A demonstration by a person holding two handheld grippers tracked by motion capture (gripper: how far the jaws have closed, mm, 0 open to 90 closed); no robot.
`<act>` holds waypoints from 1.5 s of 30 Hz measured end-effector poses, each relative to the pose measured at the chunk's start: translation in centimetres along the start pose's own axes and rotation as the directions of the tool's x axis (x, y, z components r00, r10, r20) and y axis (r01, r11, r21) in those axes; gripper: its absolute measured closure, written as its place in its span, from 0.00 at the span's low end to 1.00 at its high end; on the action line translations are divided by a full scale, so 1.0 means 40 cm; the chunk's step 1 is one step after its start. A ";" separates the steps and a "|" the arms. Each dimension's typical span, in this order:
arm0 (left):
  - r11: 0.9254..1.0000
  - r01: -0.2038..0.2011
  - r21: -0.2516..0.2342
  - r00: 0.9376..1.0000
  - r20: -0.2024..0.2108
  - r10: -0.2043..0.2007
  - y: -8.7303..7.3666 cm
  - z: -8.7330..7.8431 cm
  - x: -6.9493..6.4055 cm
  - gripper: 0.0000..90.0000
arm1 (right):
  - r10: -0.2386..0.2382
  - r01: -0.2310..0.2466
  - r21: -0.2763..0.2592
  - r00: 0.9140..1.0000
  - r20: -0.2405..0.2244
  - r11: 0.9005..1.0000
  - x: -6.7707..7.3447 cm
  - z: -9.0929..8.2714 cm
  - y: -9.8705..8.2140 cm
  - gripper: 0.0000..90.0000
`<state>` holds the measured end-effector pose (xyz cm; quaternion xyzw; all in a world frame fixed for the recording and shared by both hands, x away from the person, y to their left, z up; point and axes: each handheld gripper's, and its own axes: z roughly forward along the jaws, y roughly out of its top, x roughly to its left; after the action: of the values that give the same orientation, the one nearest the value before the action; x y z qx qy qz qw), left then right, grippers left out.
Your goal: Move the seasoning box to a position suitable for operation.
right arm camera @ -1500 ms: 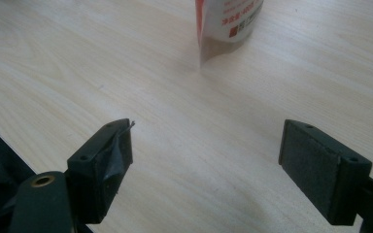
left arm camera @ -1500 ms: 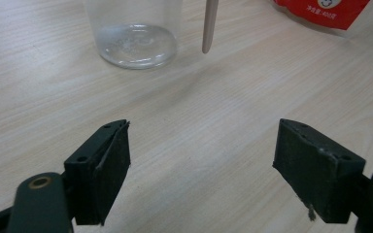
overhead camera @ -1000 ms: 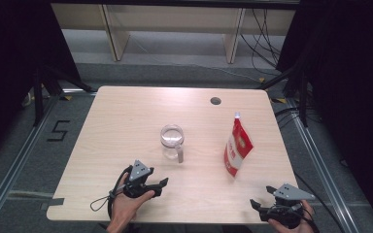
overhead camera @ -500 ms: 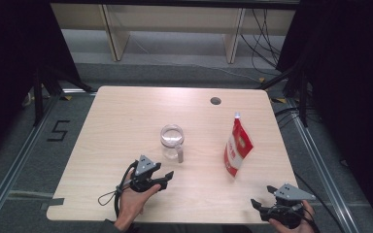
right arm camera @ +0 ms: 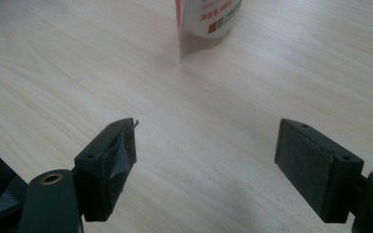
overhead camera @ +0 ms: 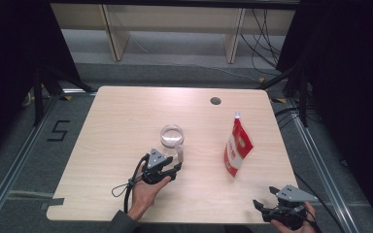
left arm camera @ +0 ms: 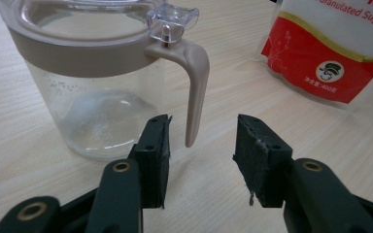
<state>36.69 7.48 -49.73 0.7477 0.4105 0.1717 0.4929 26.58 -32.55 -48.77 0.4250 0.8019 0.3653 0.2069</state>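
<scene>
- Left gripper (overhead camera: 175, 167): sits at the near-left part of the table (overhead camera: 126, 116), just short of the jar (overhead camera: 172, 136). Its jaws have just been closing and are part-open now. In the left gripper view the jar's beige handle (left arm camera: 194, 87) hangs in line with the gap between the pads (left arm camera: 156, 145). The handle's tip lies just past them, and no pad touches it.
- Jar: clear glass with a beige collar and clear lid. It stands upright near the table's middle, handle turned toward the left gripper.
- Sugar pouch (overhead camera: 237, 148): red and white, upright, to the right of the jar and well apart from it.
- Right gripper (overhead camera: 264, 206): at the near-right table edge, jaws wide apart with only bare tabletop between them. The sugar pouch's base (right arm camera: 206, 24) stands farther ahead of it.
</scene>
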 end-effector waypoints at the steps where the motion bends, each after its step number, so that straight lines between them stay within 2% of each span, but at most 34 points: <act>1: 1.000 0.010 -0.006 1.000 -0.003 -0.010 0.002 0.008 0.000 0.65 | 0.016 -0.016 0.013 1.000 -0.018 1.000 0.003 0.001 0.001 0.26; 4: 1.000 -0.003 -0.007 1.000 0.001 0.003 0.006 0.015 0.002 0.69 | -0.011 0.011 0.006 1.000 0.006 1.000 0.003 -0.001 0.001 0.26; 5: 1.000 -0.018 -0.019 1.000 0.012 0.018 0.010 0.022 0.002 0.70 | 0.031 -0.031 0.020 0.999 -0.011 0.999 0.010 -0.002 -0.001 0.26; 6: 1.000 -0.018 -0.019 1.000 0.012 0.018 0.010 0.022 0.002 0.72 | 0.031 -0.031 0.020 0.999 -0.011 0.999 0.010 -0.002 -0.001 0.26; 7: 1.000 -0.005 -0.015 1.000 0.017 0.006 0.011 0.029 0.003 0.74 | -0.010 0.010 0.004 1.000 -0.007 1.000 0.004 -0.001 -0.001 0.26; 8: 1.000 -0.005 -0.015 1.000 0.017 0.006 0.011 0.029 0.003 0.75 | -0.010 0.010 0.004 1.000 -0.007 1.000 0.004 -0.001 -0.001 0.26; 9: 1.000 -0.009 -0.012 1.000 0.022 0.009 0.009 0.034 0.003 0.77 | 0.037 -0.037 0.023 0.999 -0.008 0.999 0.013 -0.003 -0.001 0.25; 10: 1.000 -0.009 -0.012 1.000 0.022 0.009 0.009 0.034 0.003 0.78 | 0.037 -0.037 0.023 0.999 -0.008 0.999 0.013 -0.003 -0.001 0.25; 11: 1.000 -0.019 -0.020 1.000 0.020 0.019 0.012 0.038 0.005 0.79 | -0.013 0.013 0.007 1.000 -0.003 1.000 0.003 0.001 -0.001 0.25; 14: 0.999 -0.032 -0.022 0.999 0.019 0.032 0.017 0.043 0.007 0.82 | 0.019 -0.019 0.026 1.000 -0.012 0.999 0.015 -0.002 0.000 0.25; 15: 0.999 -0.037 -0.021 0.999 0.017 0.037 0.019 0.045 0.008 0.82 | -0.019 0.019 0.011 1.000 -0.009 1.000 0.011 0.000 0.001 0.25; 17: 0.999 -0.046 -0.023 0.999 0.024 0.046 0.021 0.046 0.009 0.84 | -0.027 0.027 0.008 1.000 -0.010 1.000 0.015 0.001 0.002 0.25; 20: 0.998 -0.054 -0.022 0.998 0.026 0.054 0.025 0.048 0.011 0.89 | -0.026 0.026 0.009 1.000 -0.011 1.000 0.015 0.001 0.002 0.25; 22: 0.998 -0.056 -0.020 0.998 0.030 0.056 0.026 0.048 0.012 0.89 | 0.003 -0.003 0.014 1.000 -0.010 1.000 0.018 0.000 0.002 0.25; 24: 0.998 -0.059 -0.024 0.997 0.041 0.060 0.025 0.048 0.014 0.90 | 0.000 0.000 0.011 1.000 -0.006 1.000 0.018 -0.001 0.002 0.25; 25: 0.998 -0.059 -0.025 0.997 0.046 0.060 0.025 0.048 0.016 0.90 | -0.017 0.017 0.008 1.000 -0.008 1.000 0.015 0.001 0.003 0.25; 28: 0.996 -0.083 -0.018 0.995 0.058 0.084 0.025 0.046 0.015 0.91 | -0.011 0.011 0.010 1.000 -0.011 1.000 0.016 0.001 0.002 0.25; 29: 0.997 -0.076 -0.019 0.995 0.058 0.077 0.025 0.046 0.010 0.91 | 0.014 -0.014 0.016 1.000 -0.012 1.000 0.021 0.000 0.002 0.25; 31: 0.995 -0.101 -0.015 0.992 0.077 0.102 0.025 0.044 0.010 0.92 | 0.009 -0.009 0.014 1.000 -0.014 1.000 0.018 0.002 0.001 0.25; 32: 0.996 -0.094 -0.010 0.993 0.077 0.094 0.024 0.042 0.006 0.93 | 0.008 -0.008 0.015 1.000 -0.008 1.000 0.017 0.001 0.001 0.25; 35: 0.994 -0.107 -0.007 0.990 0.095 0.107 0.022 0.036 0.005 0.93 | 0.000 0.000 0.012 1.000 -0.012 1.000 0.013 0.002 0.001 0.25; 38: 0.992 -0.123 -0.003 0.985 0.123 0.122 0.017 0.025 0.003 0.94 | -0.004 0.004 0.012 1.000 -0.005 1.000 0.012 0.002 0.001 0.25; 40: 0.993 -0.120 0.002 0.986 0.120 0.119 0.015 0.020 0.001 0.94 | -0.009 0.009 0.013 1.000 -0.011 1.000 0.012 0.003 0.002 0.25; 41: 0.991 -0.133 0.000 0.982 0.132 0.132 0.015 0.019 0.003 0.94 | -0.010 0.011 0.010 1.000 -0.012 1.000 0.012 0.004 0.003 0.25; 42: 0.991 -0.133 0.000 0.982 0.132 0.132 0.015 0.019 0.003 0.94 | -0.010 0.011 0.010 1.000 -0.012 1.000 0.012 0.004 0.003 0.25; 43: 0.991 -0.135 0.000 0.982 0.135 0.134 0.013 0.014 0.004 0.94 | 0.019 -0.018 0.025 1.000 -0.018 1.000 0.017 0.004 0.003 0.25; 44: 0.991 -0.135 0.000 0.982 0.135 0.134 0.013 0.014 0.004 0.94 | 0.019 -0.018 0.025 1.000 -0.018 1.000 0.017 0.004 0.003 0.25; 45: 0.990 -0.140 0.003 0.979 0.149 0.138 0.011 0.007 0.007 0.94 | 0.005 -0.004 0.017 1.000 -0.016 1.000 0.013 0.005 0.002 0.25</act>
<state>37.25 7.47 -49.50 0.7886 0.3205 0.1471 0.5037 26.47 -32.02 -48.83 0.4258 0.8057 0.3621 0.1962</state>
